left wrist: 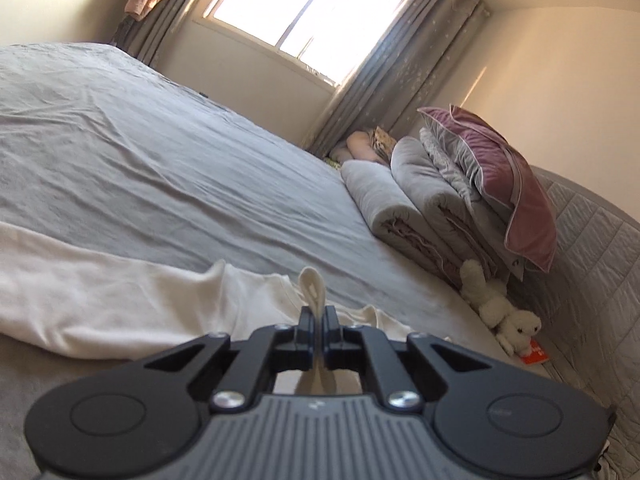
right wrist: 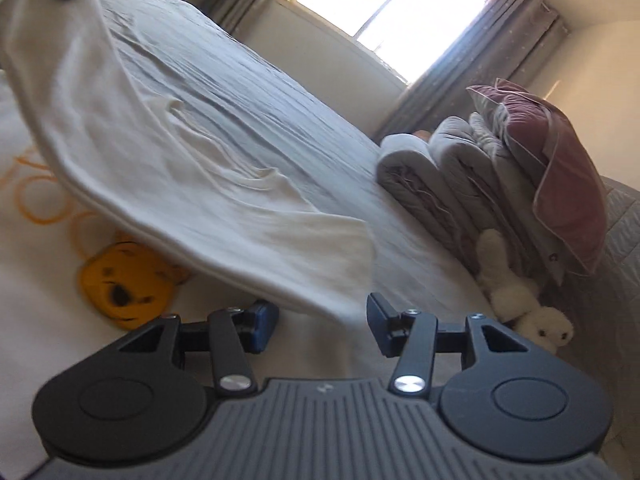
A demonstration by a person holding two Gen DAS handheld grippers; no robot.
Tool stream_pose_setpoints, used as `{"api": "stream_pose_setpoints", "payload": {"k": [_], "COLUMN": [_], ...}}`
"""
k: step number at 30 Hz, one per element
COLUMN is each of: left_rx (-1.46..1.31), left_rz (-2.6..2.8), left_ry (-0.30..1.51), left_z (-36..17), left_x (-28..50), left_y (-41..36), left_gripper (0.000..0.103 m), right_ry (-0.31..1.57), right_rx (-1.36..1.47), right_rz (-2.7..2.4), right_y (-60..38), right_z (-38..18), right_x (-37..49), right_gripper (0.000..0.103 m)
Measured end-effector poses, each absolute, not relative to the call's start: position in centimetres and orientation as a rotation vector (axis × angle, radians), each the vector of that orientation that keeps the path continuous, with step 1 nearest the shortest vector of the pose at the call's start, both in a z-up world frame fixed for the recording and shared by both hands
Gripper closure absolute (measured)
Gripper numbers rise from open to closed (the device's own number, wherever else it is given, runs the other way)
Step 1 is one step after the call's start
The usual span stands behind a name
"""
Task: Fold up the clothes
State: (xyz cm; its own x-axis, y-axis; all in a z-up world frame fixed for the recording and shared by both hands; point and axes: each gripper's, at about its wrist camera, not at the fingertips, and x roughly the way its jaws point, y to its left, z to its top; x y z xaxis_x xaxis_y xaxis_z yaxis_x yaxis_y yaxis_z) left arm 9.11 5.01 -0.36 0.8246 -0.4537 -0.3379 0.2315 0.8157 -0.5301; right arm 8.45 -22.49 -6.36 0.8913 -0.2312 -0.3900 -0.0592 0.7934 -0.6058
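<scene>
On the grey bed (left wrist: 168,152) lies a cream shirt (left wrist: 100,304), partly spread flat and partly lifted. The left gripper (left wrist: 319,320) is clamped tight on a fold of it, a tongue of cloth standing up between the closed jaws. From the right wrist view the same shirt (right wrist: 208,208) hangs as a raised sheet running from a dark clamp at the top left corner down toward the right gripper (right wrist: 324,316), whose jaws stand apart with nothing pressed between them; the cloth's lower edge sits just at the gap, and blur keeps me from telling whether it touches a pad. Beneath the raised flap a yellow bear print (right wrist: 128,280) shows on the flat part.

The fold looks mid-way at best: one portion is carried over the body but not laid down or smoothed, and no neat rectangle exists yet. Left to do, as I judge it, are setting this flap down and the remaining folds.

By the headboard sit rolled quilts (left wrist: 404,204), a pink pillow (left wrist: 500,176) and a plush toy (left wrist: 504,312), well apart.
</scene>
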Motion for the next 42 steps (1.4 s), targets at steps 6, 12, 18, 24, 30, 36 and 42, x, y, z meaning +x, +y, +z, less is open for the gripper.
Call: {"api": "stream_pose_setpoints", "payload": {"k": [6, 12, 18, 24, 30, 36, 42], "left_rx": [-0.465, -0.385, -0.412, -0.571, -0.518, -0.457, -0.354], "left_rz": [-0.307, -0.255, -0.249, -0.289, -0.263, -0.248, -0.203], "left_ry": [0.521, 0.610, 0.651, 0.685, 0.653, 0.658, 0.629], "left_z": [-2.4, -4.5, -4.2, -3.9, -3.7, -4.3, -4.3], "left_x": [10.8, 12.2, 12.0, 11.8, 11.8, 12.2, 11.8], "left_y": [5.1, 4.3, 5.1, 6.8, 5.6, 4.1, 3.2], "left_gripper": [0.099, 0.099, 0.093, 0.075, 0.076, 0.101, 0.101], "right_ry": [0.456, 0.516, 0.544, 0.640, 0.614, 0.628, 0.654], "right_rx": [-0.807, -0.785, -0.713, -0.328, 0.080, 0.317, 0.569], "right_rz": [-0.207, -0.269, -0.228, -0.014, 0.108, 0.114, 0.146], "right_y": [-22.8, -24.3, -25.1, -29.5, -34.3, -38.0, -41.3], "right_z": [-7.2, -7.8, -6.5, -2.0, 1.0, -0.7, -4.5], "right_x": [8.6, 8.4, 8.0, 6.5, 8.3, 13.0, 16.3], "right_gripper": [0.061, 0.064, 0.061, 0.055, 0.055, 0.055, 0.055]}}
